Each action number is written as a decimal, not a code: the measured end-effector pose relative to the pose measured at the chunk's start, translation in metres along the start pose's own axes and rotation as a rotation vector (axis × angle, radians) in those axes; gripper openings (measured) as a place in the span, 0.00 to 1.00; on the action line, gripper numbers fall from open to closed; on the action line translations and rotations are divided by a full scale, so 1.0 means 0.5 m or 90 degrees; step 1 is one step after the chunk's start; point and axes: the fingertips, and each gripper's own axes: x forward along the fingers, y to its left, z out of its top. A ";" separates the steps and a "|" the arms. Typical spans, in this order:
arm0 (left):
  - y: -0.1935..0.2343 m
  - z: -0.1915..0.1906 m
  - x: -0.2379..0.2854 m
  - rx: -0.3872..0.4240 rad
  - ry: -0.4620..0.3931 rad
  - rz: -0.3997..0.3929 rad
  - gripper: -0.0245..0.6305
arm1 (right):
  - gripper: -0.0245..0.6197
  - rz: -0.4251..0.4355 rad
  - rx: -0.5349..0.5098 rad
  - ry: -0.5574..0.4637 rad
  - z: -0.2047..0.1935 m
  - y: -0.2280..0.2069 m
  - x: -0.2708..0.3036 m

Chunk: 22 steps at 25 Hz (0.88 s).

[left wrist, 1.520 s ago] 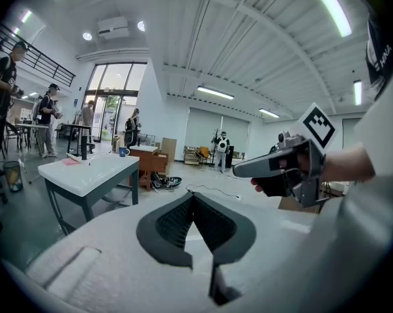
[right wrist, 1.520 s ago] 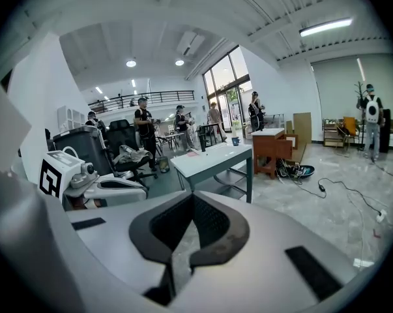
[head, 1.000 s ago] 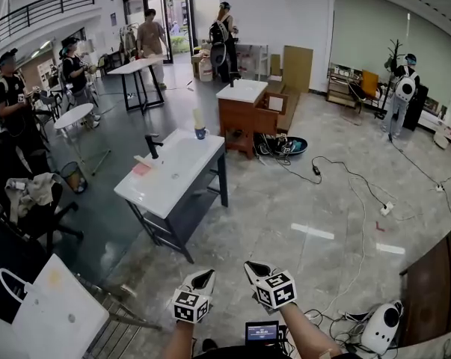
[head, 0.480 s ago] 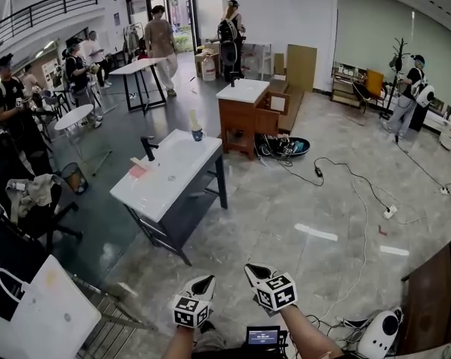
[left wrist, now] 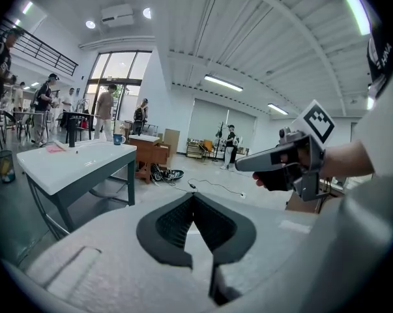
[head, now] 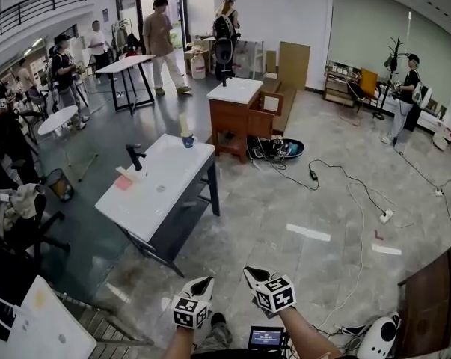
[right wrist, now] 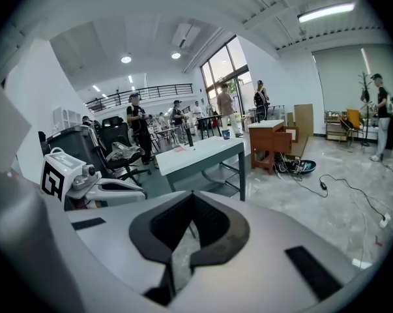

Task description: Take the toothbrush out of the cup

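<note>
A blue cup (head: 188, 141) with a pale toothbrush (head: 184, 124) standing in it sits on the far end of a white washbasin table (head: 139, 200). It is small and far off in the left gripper view (left wrist: 118, 139) and the right gripper view (right wrist: 226, 134). My left gripper (head: 203, 284) and right gripper (head: 253, 272) are held side by side low in the head view, well short of the table. Both are shut and empty, jaws meeting at the tips.
A black faucet (head: 135, 156) and a pink item (head: 124, 182) are on the basin table. A wooden cabinet (head: 236, 114) stands behind it, with cables (head: 337, 174) across the floor on the right. Several people stand at the back; a chair (head: 19, 215) stands to the left.
The whole view has advanced toward the basin table, which now sits lower and further left. Both grippers keep their place in the head view and stay shut.
</note>
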 end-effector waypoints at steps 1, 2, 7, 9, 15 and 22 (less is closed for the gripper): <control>0.020 0.011 0.018 0.000 0.001 -0.003 0.05 | 0.05 -0.004 0.001 0.001 0.016 -0.012 0.021; 0.041 0.023 0.035 0.002 0.002 -0.008 0.05 | 0.05 -0.007 0.001 0.000 0.033 -0.023 0.043; 0.148 0.098 0.109 0.008 -0.008 -0.023 0.05 | 0.05 -0.022 0.004 -0.005 0.125 -0.068 0.146; 0.190 0.121 0.136 0.007 -0.015 -0.028 0.05 | 0.05 -0.028 0.004 -0.006 0.150 -0.079 0.185; 0.271 0.162 0.212 0.008 -0.018 -0.052 0.05 | 0.05 -0.048 0.010 -0.004 0.194 -0.124 0.264; 0.330 0.177 0.314 0.003 -0.003 -0.065 0.05 | 0.05 -0.055 0.021 0.005 0.225 -0.200 0.345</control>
